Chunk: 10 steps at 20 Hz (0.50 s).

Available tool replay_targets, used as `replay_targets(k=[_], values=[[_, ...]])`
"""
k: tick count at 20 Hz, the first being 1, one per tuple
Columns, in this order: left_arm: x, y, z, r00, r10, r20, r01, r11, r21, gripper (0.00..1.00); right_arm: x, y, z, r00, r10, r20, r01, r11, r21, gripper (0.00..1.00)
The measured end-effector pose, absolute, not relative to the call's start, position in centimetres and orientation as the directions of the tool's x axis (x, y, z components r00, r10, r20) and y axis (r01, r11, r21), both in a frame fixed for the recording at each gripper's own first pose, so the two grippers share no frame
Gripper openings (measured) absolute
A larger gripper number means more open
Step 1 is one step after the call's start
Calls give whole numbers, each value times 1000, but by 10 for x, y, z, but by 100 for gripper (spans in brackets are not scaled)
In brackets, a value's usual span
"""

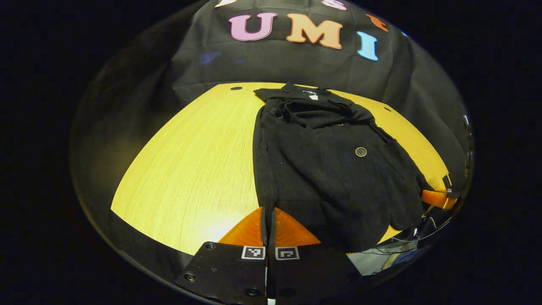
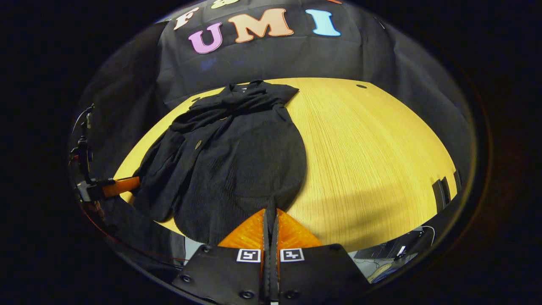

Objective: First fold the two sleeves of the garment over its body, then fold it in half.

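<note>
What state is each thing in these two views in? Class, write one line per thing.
Garment: lying on the table, both sleeves folded over its body, not yet folded in half.
Left gripper: shut on the garment's near hem.
Right gripper: shut on the hem too.
Table: bare wood beside the garment.

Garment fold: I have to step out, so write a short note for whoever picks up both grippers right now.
Left gripper: shut on the garment at its near hem corner.
Right gripper: shut on the garment's other near hem corner.
The garment lies on the wooden table, collar at the far end, hem toward you.
Done: both sleeves look folded in over the body.
Left: carry the pinched hem up to the collar to fold it in half, then let go.
</note>
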State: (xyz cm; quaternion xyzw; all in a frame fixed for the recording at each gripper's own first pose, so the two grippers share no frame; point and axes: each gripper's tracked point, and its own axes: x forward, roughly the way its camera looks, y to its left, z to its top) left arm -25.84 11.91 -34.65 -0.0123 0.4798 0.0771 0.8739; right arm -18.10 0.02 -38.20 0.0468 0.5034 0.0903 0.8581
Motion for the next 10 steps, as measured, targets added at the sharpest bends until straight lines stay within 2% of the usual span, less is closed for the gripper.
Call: replay_targets(k=[5, 10], values=[[-239, 115, -322, 547, 140, -825, -198, 980, 35, 0, -161, -4, -357, 515, 270, -814, -110, 962, 250, 2], [-187, 100, -280, 638, 136, -758, -189, 982, 17, 0, -128, -1, -325, 577, 317, -753, -218, 948, 232, 2]])
